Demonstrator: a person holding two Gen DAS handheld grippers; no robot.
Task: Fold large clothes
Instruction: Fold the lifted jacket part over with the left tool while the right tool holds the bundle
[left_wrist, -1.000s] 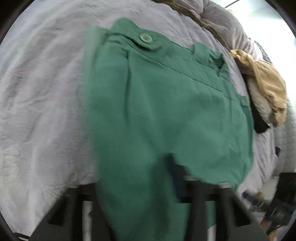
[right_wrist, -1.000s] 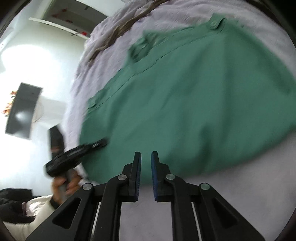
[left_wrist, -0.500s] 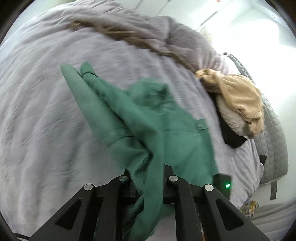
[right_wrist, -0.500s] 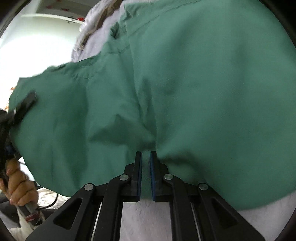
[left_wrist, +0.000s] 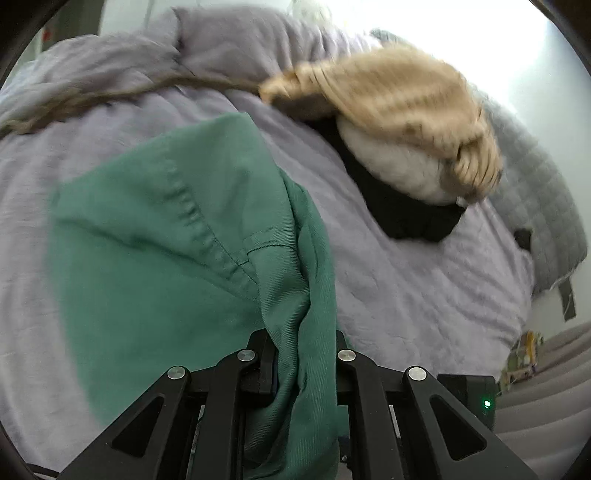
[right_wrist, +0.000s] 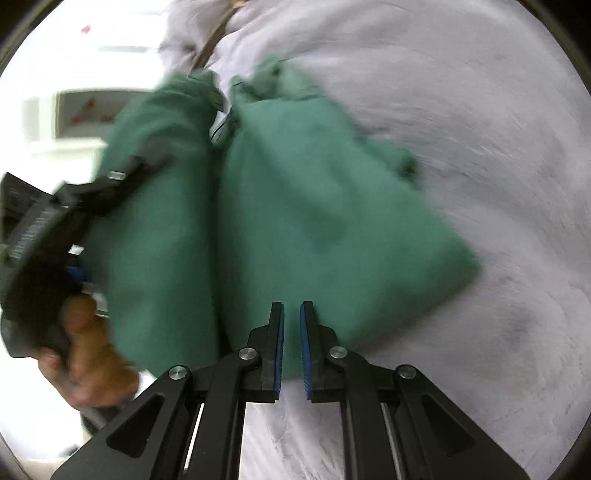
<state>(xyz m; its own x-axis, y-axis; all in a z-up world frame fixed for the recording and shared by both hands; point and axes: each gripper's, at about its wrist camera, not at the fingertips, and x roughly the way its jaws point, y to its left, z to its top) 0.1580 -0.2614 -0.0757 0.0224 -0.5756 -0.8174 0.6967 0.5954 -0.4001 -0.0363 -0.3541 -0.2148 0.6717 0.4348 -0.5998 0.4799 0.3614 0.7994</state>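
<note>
A large green garment (left_wrist: 155, 258) lies partly bunched on a lilac bedspread (left_wrist: 406, 295). My left gripper (left_wrist: 301, 369) is shut on a thick fold of the green garment and lifts it off the bed. In the right wrist view the garment (right_wrist: 314, 206) hangs doubled over, one half draped toward the left gripper (right_wrist: 55, 221) and the hand holding it. My right gripper (right_wrist: 291, 347) has its jaws nearly shut at the garment's near edge; whether cloth sits between its blue pads is unclear.
A pile of clothes lies at the far right of the bed: a tan knit (left_wrist: 388, 99) on a white piece (left_wrist: 395, 166) and a black one (left_wrist: 406, 214). A grey quilt (left_wrist: 546, 192) hangs at the bed's right edge. A rumpled duvet (left_wrist: 240, 40) lies at the head.
The left gripper has carried its fold of the garment up and toward the far right, so the garment is doubled over. The right gripper pulled back; the garment's edge now sits at its fingertips.
</note>
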